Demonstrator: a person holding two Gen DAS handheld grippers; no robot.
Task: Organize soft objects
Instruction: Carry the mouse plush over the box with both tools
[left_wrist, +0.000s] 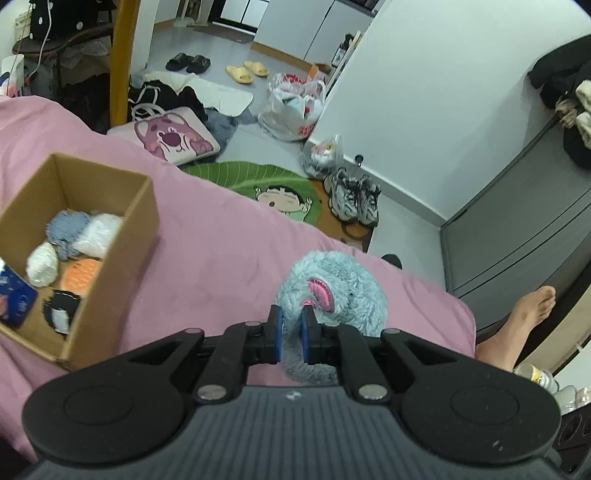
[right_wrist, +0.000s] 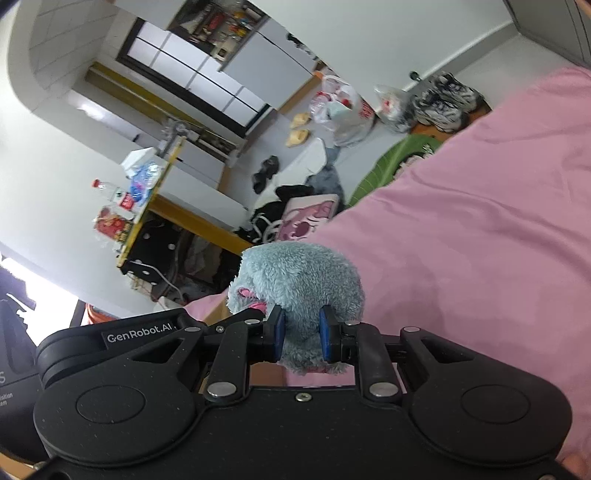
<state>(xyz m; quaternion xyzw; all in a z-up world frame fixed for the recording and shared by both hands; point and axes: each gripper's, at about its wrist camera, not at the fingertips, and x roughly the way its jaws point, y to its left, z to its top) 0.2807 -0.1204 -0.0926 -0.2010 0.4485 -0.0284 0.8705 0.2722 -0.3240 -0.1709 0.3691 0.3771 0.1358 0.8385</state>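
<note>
A fluffy grey-blue plush toy (left_wrist: 332, 284) with pink ears hangs just above the pink bed cover (left_wrist: 221, 236). My left gripper (left_wrist: 291, 317) is shut on its fur beside a pink ear. In the right wrist view the same plush (right_wrist: 299, 280) is pinched between the blue pads of my right gripper (right_wrist: 301, 325), and the left gripper's body (right_wrist: 140, 338) reaches in from the left to the toy's pink part. An open cardboard box (left_wrist: 138, 229) sits on the bed to the left. It holds several soft items: a blue-grey fluffy one (left_wrist: 68, 229), white ones, and an orange one (left_wrist: 79, 275).
Beyond the bed's edge the floor holds a green cartoon rug (left_wrist: 273, 184), sneakers (left_wrist: 354, 199), plastic bags (left_wrist: 295, 107), slippers, a pink bear cushion (left_wrist: 173, 136) and clothes. A grey cabinet (left_wrist: 517, 229) and a person's bare foot (left_wrist: 528, 314) are on the right.
</note>
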